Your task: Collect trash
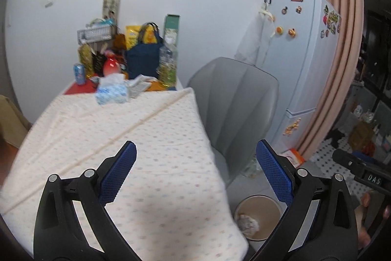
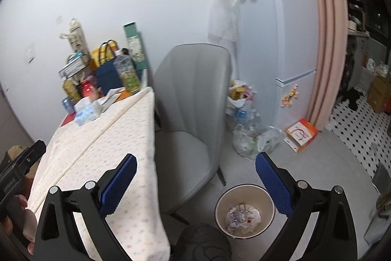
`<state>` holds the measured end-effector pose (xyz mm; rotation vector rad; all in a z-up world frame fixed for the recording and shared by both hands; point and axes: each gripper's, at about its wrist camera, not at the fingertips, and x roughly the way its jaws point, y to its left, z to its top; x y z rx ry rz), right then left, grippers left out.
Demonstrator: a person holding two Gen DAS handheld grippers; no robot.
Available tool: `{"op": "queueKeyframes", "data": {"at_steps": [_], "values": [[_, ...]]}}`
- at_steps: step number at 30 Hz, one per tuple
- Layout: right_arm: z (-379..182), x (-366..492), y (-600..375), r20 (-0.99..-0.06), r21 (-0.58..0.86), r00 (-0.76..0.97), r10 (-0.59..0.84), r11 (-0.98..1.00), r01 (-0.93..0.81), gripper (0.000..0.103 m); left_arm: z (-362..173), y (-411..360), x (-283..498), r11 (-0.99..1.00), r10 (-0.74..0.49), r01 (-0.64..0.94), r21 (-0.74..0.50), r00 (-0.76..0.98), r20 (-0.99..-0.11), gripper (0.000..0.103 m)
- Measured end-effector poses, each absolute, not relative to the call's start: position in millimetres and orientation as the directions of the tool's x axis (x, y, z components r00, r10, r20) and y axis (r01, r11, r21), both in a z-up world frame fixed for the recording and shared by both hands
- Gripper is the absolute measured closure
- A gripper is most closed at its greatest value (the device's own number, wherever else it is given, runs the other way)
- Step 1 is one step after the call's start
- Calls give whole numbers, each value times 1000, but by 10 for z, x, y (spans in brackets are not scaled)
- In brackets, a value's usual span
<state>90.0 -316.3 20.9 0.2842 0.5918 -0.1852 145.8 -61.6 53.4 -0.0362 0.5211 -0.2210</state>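
I've got both tools wide open and empty: left hand-held gripper over the desk, right hand-held gripper hanging above the floor, touching nothing. Just below, the bin already holds crumpled trash, so I judge part of the job done. The near cloth looks bare. Farther back, by the tissue pack, a crumpled paper may be next, though I can't tell if it's trash.
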Motion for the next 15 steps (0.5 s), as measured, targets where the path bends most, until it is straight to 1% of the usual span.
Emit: {"op": "queueKeyframes", "data": {"at_steps": [8, 15], "values": [[322, 743, -2730, -552, 198, 833, -26, 967, 161, 8, 675, -120, 1035, 990, -132, 93, -108, 882, -453, 6], [368, 544, -2455, -535, 193, 845, 23, 976, 96, 8, 730, 152, 720, 993, -93, 50, -107, 890, -446, 6]]}}
